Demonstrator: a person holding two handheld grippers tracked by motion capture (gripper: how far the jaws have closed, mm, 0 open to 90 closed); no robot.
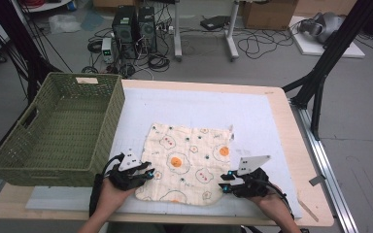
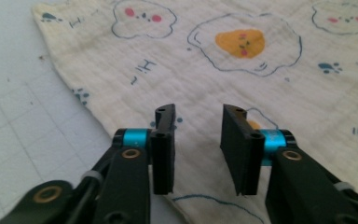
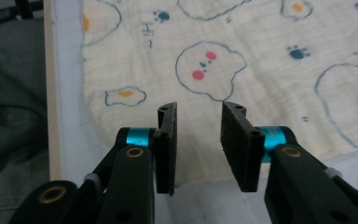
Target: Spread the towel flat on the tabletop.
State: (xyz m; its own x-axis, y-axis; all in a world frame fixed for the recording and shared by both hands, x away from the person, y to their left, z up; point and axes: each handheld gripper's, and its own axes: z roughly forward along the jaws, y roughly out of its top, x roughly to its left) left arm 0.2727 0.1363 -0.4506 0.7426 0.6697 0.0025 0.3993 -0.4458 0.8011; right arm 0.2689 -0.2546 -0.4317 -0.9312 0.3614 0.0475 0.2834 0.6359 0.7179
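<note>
The left claw (image 1: 148,173) hangs with its jaws spread and nothing between them, right over the near left corner of the cloth (image 1: 188,162). The right claw (image 1: 225,184) is likewise spread and empty at the near right corner. The cloth lies flat on the surface (image 1: 281,145), just right of the basket (image 1: 58,128).

The thin fabric could slip out if the jaws close on the mat rather than under the edge. An uneven lift by the two claws would bunch or twist it.

Count: two claws, one cloth, one green woven basket.
</note>
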